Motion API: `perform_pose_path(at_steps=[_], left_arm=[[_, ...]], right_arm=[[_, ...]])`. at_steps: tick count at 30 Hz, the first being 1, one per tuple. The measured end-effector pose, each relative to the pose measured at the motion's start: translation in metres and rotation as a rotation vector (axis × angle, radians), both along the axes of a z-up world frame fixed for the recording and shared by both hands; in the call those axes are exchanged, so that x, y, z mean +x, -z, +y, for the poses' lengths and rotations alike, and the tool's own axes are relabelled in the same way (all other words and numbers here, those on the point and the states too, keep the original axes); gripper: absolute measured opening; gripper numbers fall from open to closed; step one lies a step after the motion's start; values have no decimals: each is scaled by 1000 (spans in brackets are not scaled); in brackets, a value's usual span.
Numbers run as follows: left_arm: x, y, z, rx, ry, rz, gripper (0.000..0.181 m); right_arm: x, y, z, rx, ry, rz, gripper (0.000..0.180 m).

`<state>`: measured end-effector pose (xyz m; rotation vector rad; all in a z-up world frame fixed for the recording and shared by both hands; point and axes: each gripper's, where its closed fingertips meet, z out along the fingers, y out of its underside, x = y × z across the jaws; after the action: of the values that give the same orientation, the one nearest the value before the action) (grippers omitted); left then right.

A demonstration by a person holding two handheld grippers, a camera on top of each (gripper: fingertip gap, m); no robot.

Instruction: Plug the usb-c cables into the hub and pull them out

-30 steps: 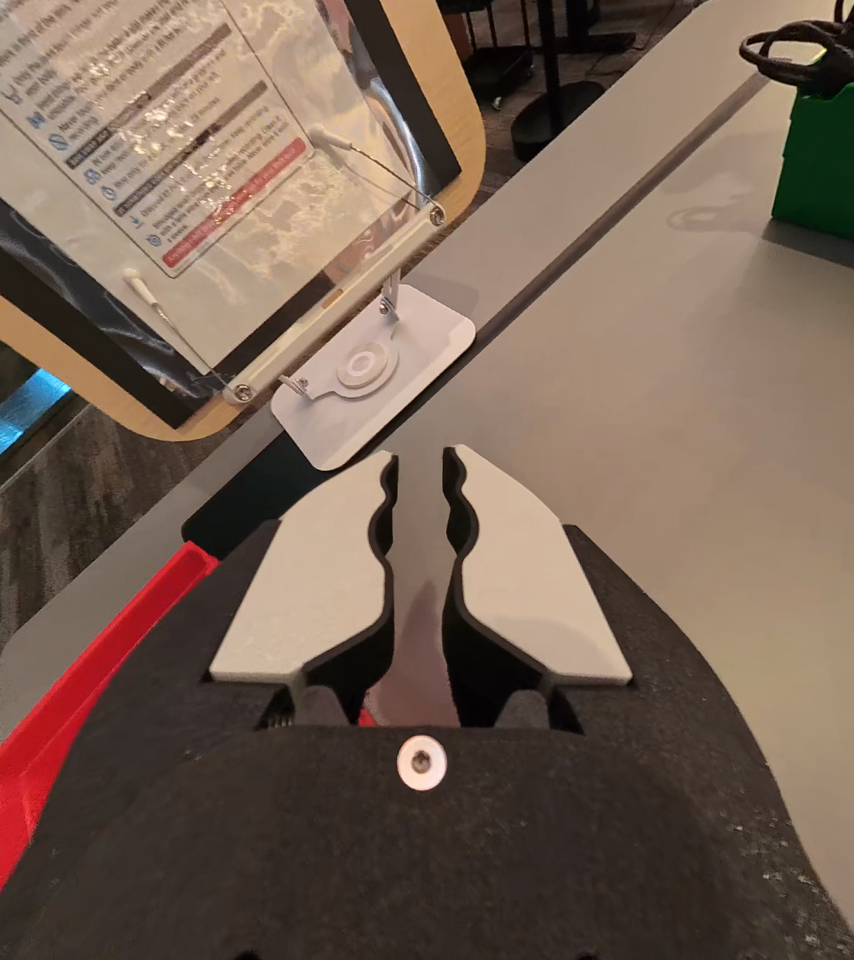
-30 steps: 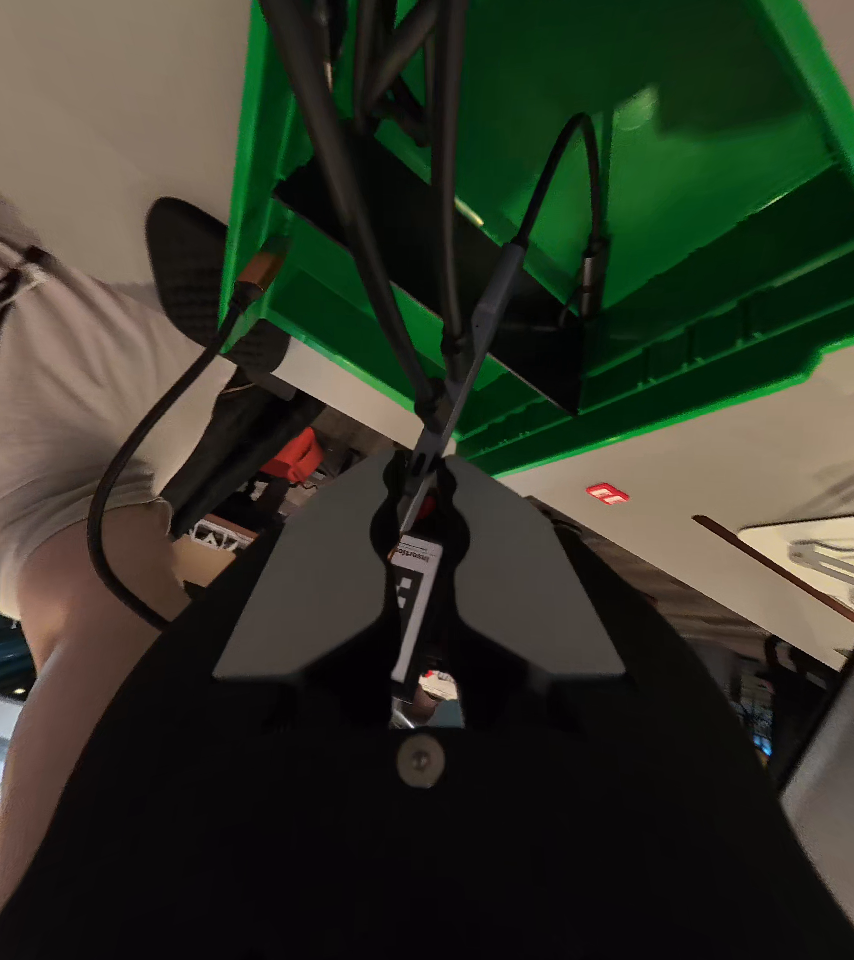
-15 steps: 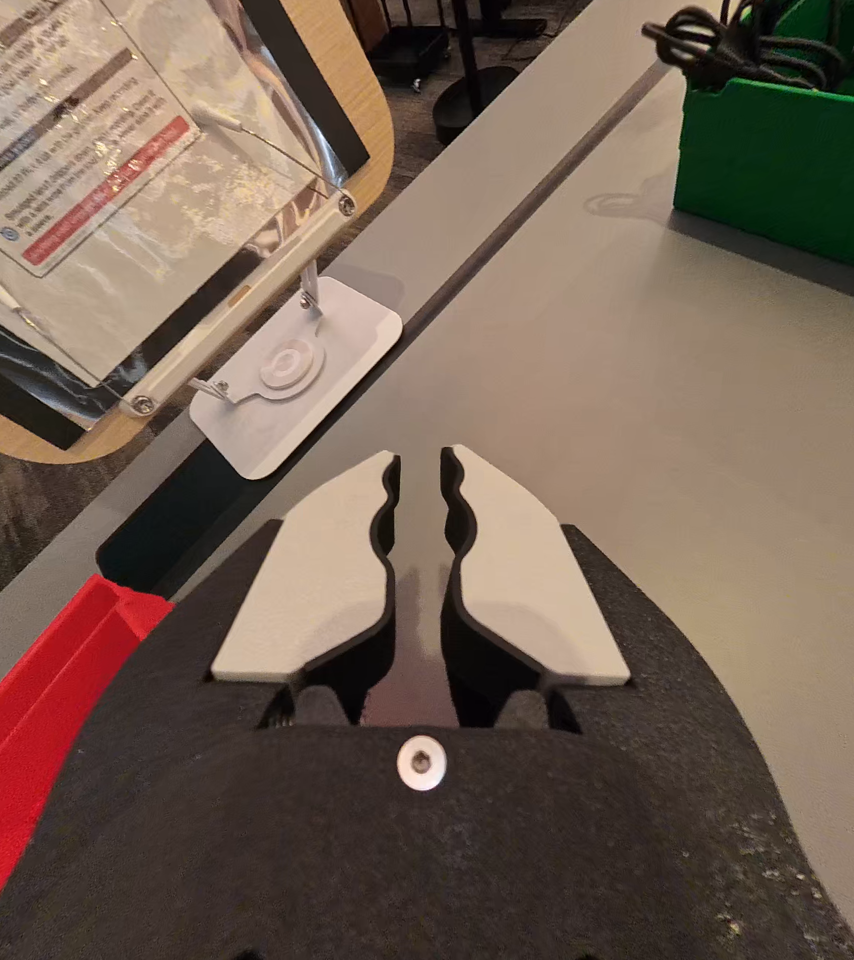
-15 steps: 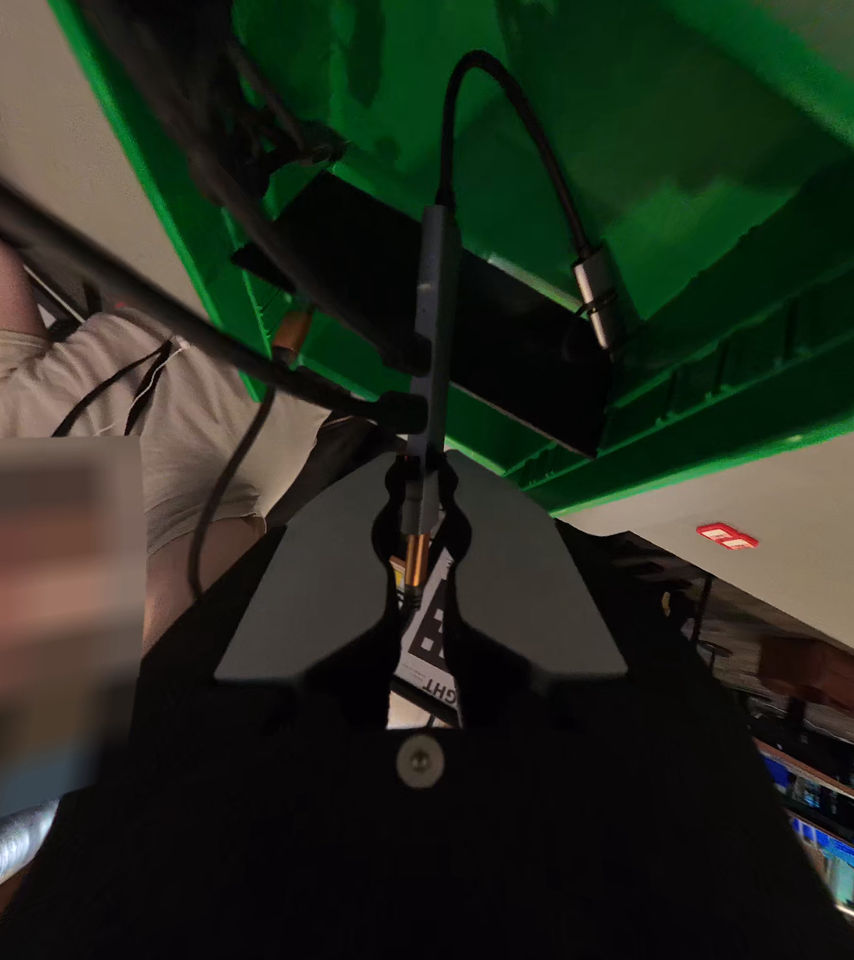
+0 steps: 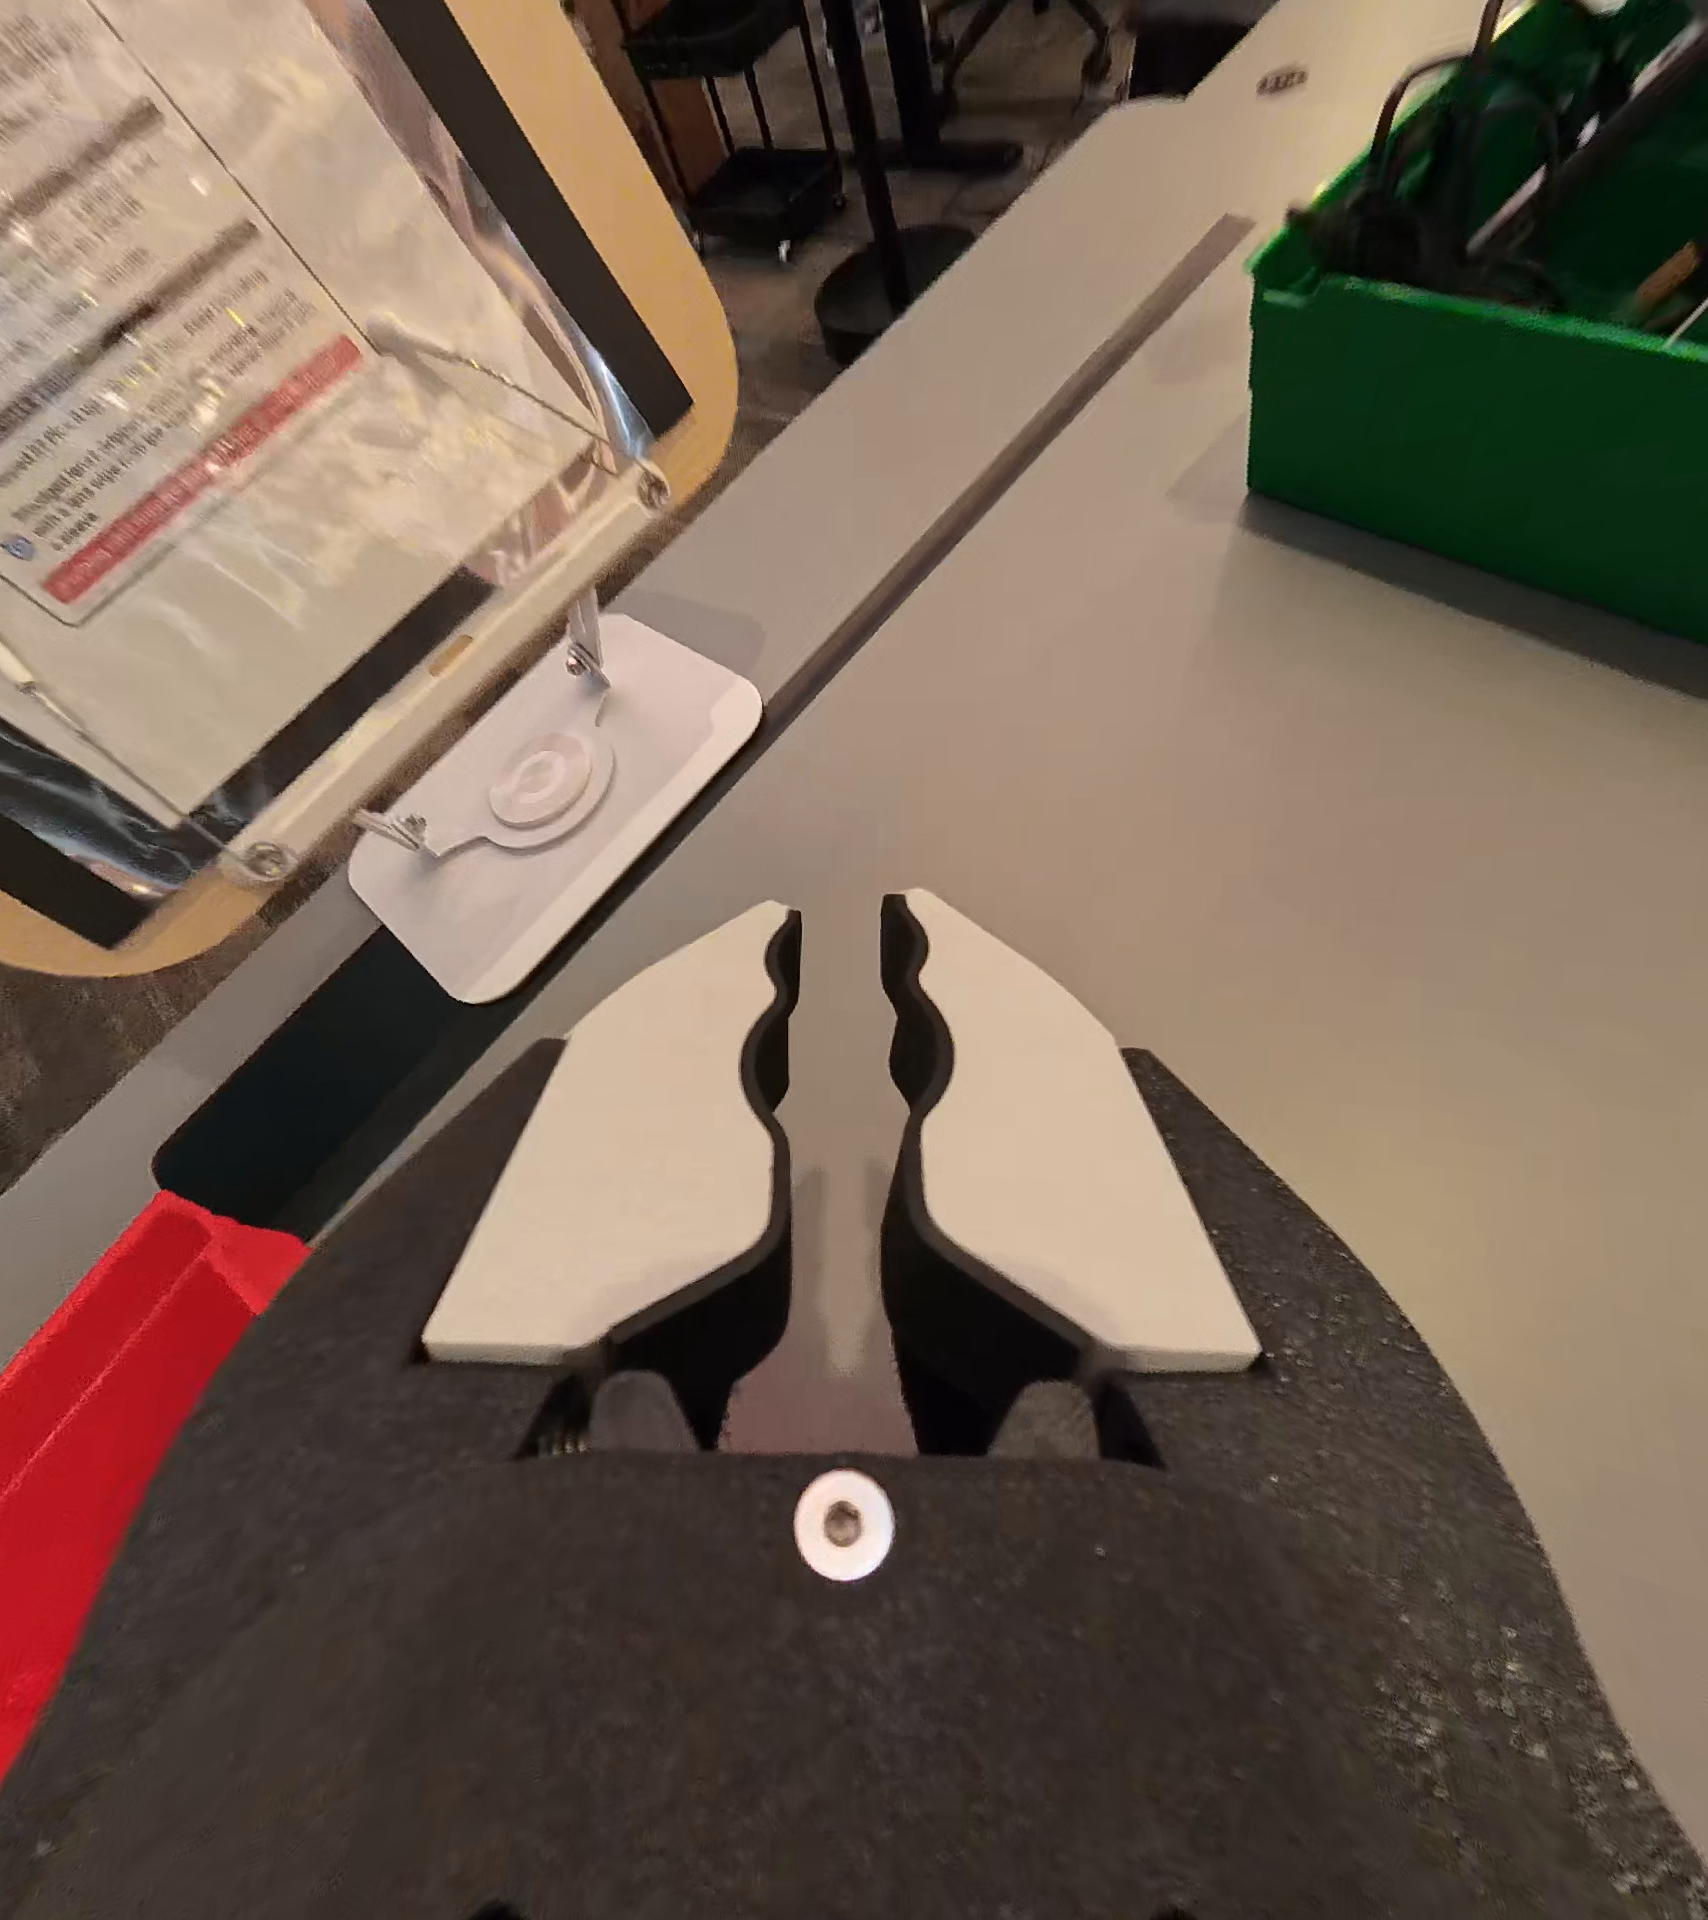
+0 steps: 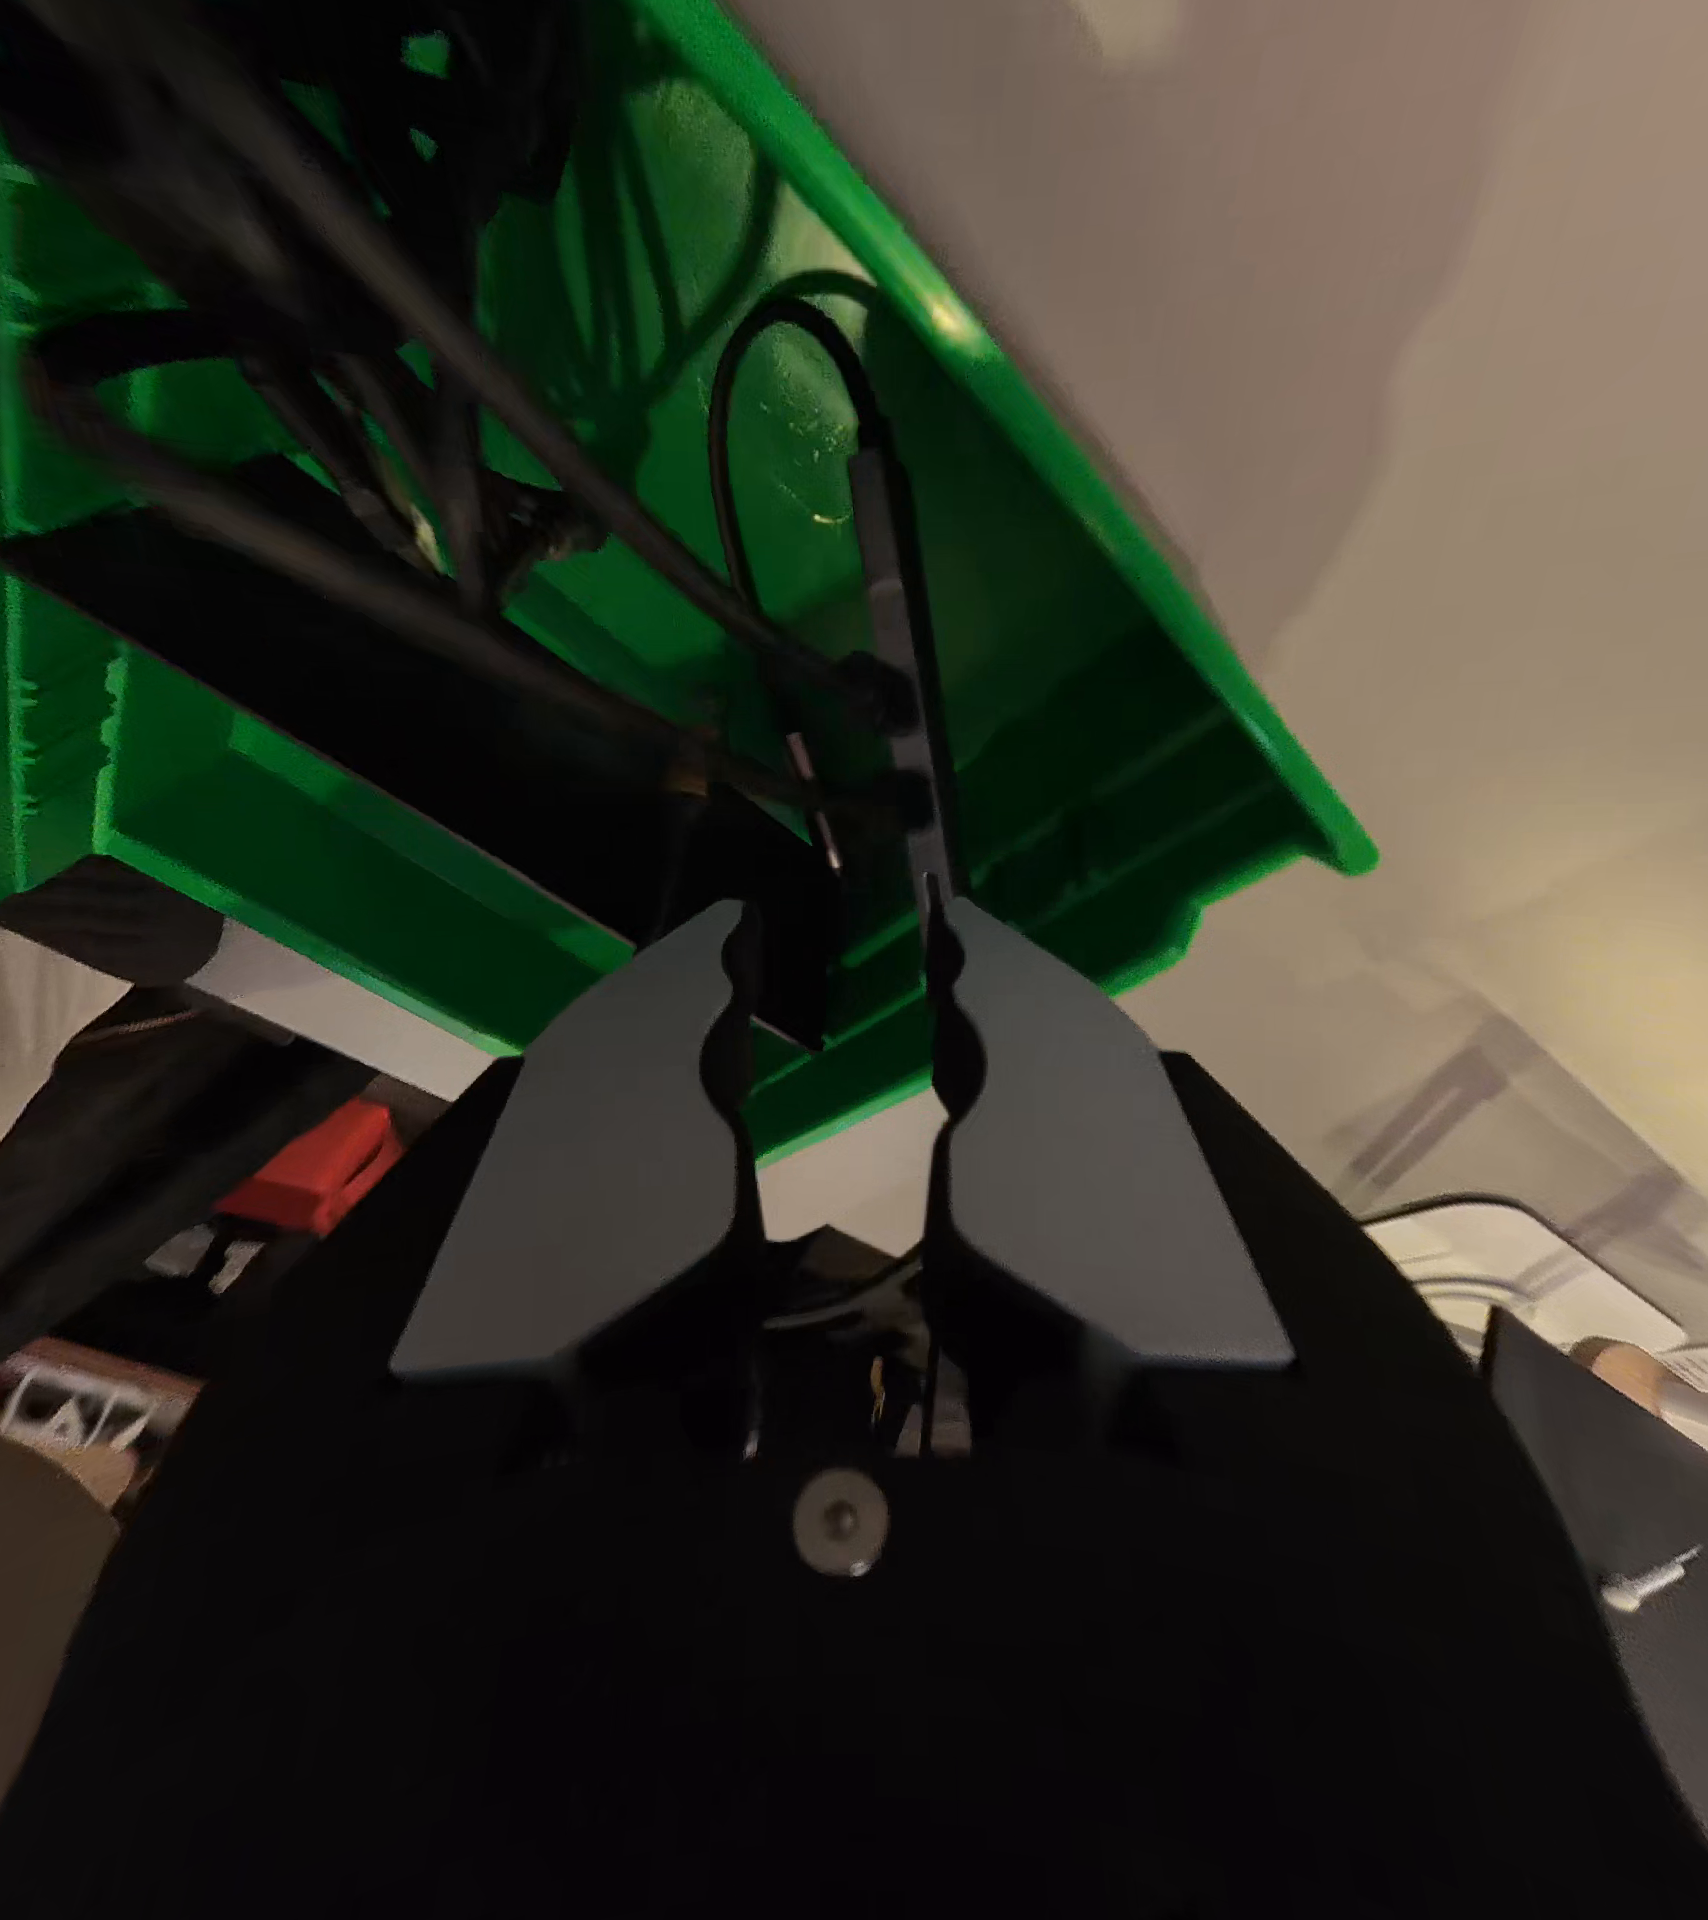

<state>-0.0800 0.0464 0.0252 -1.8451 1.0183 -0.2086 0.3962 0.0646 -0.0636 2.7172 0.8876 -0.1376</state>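
The grey surface filled most of the left wrist view. A green bin stood on it at the far right, and everything else sat in relation to that bin. Well to the left of the bin, at the surface's edge, a tablet stand rested on its white base and carried a wood-framed sign under clear plastic. Farther still from the bin, at the near left corner, a red tray showed beside the left gripper. That gripper hung over bare surface, well short of the bin, its jaws a narrow gap apart and holding nothing.

In the blurred right wrist view the bin appeared tilted, with the right gripper pointed into it. Its jaws stood apart, clamped on nothing. Inside the bin lay a tangle of black cables. The slim hub stood on end just beyond the fingertips, its lower end touching the inner edge of one finger. Its short lead looped up and over inside the bin. Dark plugs met the hub's side.
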Motion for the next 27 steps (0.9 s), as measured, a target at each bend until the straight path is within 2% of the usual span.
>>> perform_pose_path(at_steps=[3, 7, 9, 12, 14, 16, 18, 21, 24, 27], left_arm=[[-13, -29, -8, 52, -3, -60, 15], [-75, -92, -28, 198, -105, -155, 19], [-116, -108, -47, 182, -155, -189, 22], [-174, -82, -79, -11, -228, -142, 34], [-210, -54, -93, -124, -300, -65, 34], [-239, -31, -97, -220, -377, -32, 34], [-260, -14, -90, -285, -440, -31, 34], [-281, 3, -70, -333, -521, -56, 33], [-279, 16, -50, -359, -494, -65, 33], [-266, 23, -21, -252, -415, 43, 39]], right_arm=[[-9, -33, 13, 209, -11, 20, 32], [-54, -113, 42, 736, -46, 187, 34], [-105, -161, 35, 1017, -96, 398, 37], [-187, -216, -4, 1413, -169, 732, 66], [-233, -239, -38, 1675, -234, 873, 66], [-274, -254, -67, 1899, -318, 936, 54], [-310, -258, -81, 1968, -371, 944, 50], [-354, -254, -85, 1942, -441, 923, 53], [-378, -234, -80, 1906, -513, 862, 56], [-387, -202, -67, 1823, -602, 754, 61]])
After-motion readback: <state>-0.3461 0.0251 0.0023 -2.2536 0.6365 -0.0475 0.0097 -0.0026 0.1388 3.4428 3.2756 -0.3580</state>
